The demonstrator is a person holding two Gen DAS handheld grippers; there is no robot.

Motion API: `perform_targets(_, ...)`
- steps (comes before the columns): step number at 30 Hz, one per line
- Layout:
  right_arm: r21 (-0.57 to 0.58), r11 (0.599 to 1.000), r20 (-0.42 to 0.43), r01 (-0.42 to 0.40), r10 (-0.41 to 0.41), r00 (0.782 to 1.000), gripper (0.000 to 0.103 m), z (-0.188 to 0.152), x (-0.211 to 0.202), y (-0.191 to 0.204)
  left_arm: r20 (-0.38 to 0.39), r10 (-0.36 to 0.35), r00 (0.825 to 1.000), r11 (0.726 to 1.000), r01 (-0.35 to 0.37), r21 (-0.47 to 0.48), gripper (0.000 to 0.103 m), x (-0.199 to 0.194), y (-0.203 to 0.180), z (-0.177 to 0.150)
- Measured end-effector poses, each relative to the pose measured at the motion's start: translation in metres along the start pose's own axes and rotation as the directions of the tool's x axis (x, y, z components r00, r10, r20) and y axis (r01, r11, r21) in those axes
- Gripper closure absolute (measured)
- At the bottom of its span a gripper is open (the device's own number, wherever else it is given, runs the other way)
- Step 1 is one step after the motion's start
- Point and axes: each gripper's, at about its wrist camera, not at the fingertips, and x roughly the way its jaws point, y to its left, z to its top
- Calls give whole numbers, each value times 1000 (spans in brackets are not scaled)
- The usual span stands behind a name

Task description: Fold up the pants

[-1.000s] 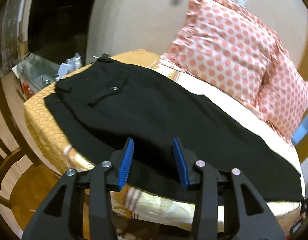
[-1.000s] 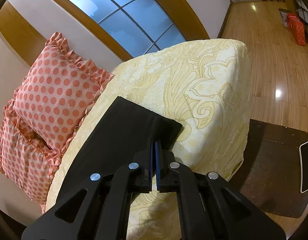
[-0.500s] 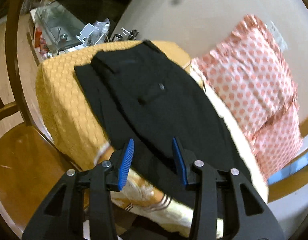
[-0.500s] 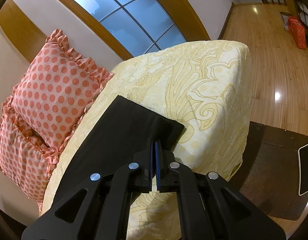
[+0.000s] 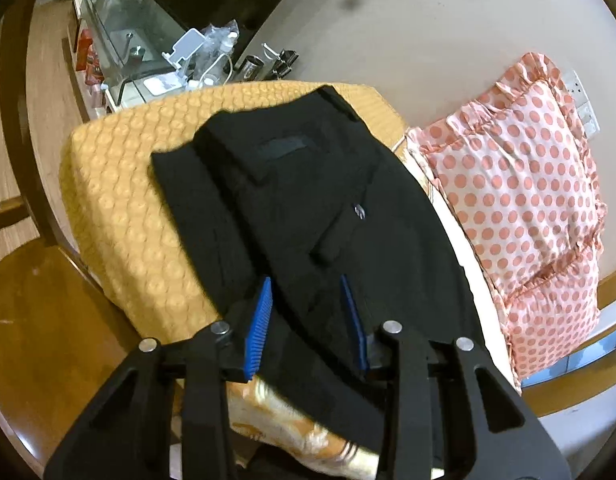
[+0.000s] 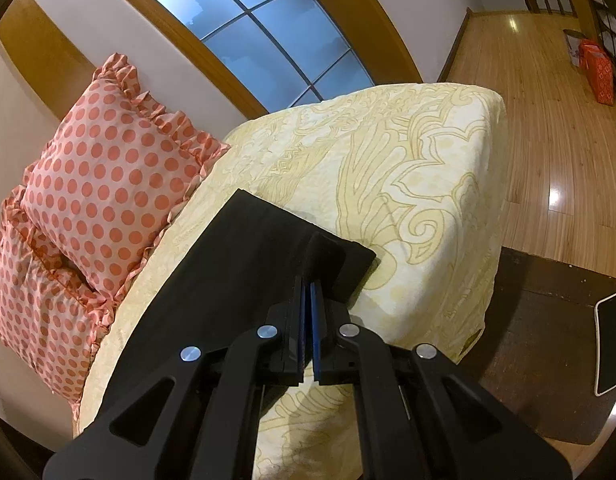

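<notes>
Black pants (image 5: 308, 184) lie flat along the bed, waist and back pocket toward the orange cover (image 5: 120, 208). My left gripper (image 5: 305, 280) hangs just over the seat area near the bed's front edge. Its blue pads (image 5: 260, 320) are apart and closing, with pants fabric below and between them but not pinched. In the right wrist view the leg end of the pants (image 6: 244, 264) rests on the pale yellow quilt (image 6: 408, 184). My right gripper (image 6: 308, 286) is shut on a small raised fold of the hem.
Polka-dot pillows (image 5: 520, 200) (image 6: 108, 176) lean on the wall behind the bed. A glass table with clutter (image 5: 128, 36) stands beyond the waist end, and a wooden chair (image 5: 36, 320) beside it. A phone (image 6: 610, 344) lies on a dark table (image 6: 548, 340); a red bag (image 6: 596, 72) sits on the floor.
My left gripper has rolled and moved along the bed toward the waist end, and its pads have drawn slightly closer. The right gripper has stayed put, still clamped on the hem.
</notes>
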Motion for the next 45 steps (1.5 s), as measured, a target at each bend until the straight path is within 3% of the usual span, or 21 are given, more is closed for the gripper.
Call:
perform_targets(2,5,1000,0,-1,1,1000,101,0,0,1,4,14,1000,1000,-14,-4,73,3,0,6)
perform_targets(3,5,1000,0,-1,1,1000,101,0,0,1,9,25,1000,1000,-25,-2,86,3,-2,8)
perform_targets(5,4,1000,0,-2,2,1000,101,1,0,1,38,52,998,998,-53,27,98,-4,-7,9)
perform_targets(10,-13,1000,18,-17,17,1000,101,4,-5,4,106,95,990,991,-105,84,98,-33,-14,5)
perform_targets(13,-34,999,52,-30,32,998,101,9,-14,9,106,131,986,984,-143,105,98,-40,-10,-2)
perform_targets(19,-2,1000,7,-1,1,1000,101,5,-4,-1,82,184,980,977,-191,96,98,-30,8,-14)
perform_targets(23,-18,1000,4,13,-13,1000,101,4,-1,-1,129,265,956,939,-286,190,96,-22,-3,-22)
perform_targets(28,-50,998,-9,27,-27,1000,98,5,-1,2,215,292,932,905,-341,253,88,-37,-16,-28)
perform_targets(29,-50,998,-11,33,-33,999,94,6,-2,1,247,301,921,896,-362,257,84,-43,-18,-30)
perform_targets(32,-30,999,-2,41,-42,999,91,9,-9,-3,362,322,875,858,-431,279,61,-62,-31,-36)
perform_targets(33,-21,999,6,43,-43,999,85,10,-12,-5,388,317,865,852,-439,284,54,-67,-36,-38)
perform_targets(34,-7,998,23,62,-62,998,62,11,-17,-8,408,300,862,850,-436,296,51,-71,-42,-41)
perform_targets(35,5,997,42,72,-72,997,37,13,-21,-10,413,279,867,850,-423,314,47,-72,-49,-44)
perform_targets(36,16,997,69,73,-74,995,33,15,-27,-13,409,251,877,850,-402,340,43,-71,-56,-47)
perform_targets(39,13,998,87,63,-64,994,43,19,-31,-13,363,159,918,823,-326,465,35,-55,-87,-66)
perform_targets(45,80,996,12,29,-30,999,54,17,-16,-18,249,78,965,751,-221,622,34,-13,-129,-101)
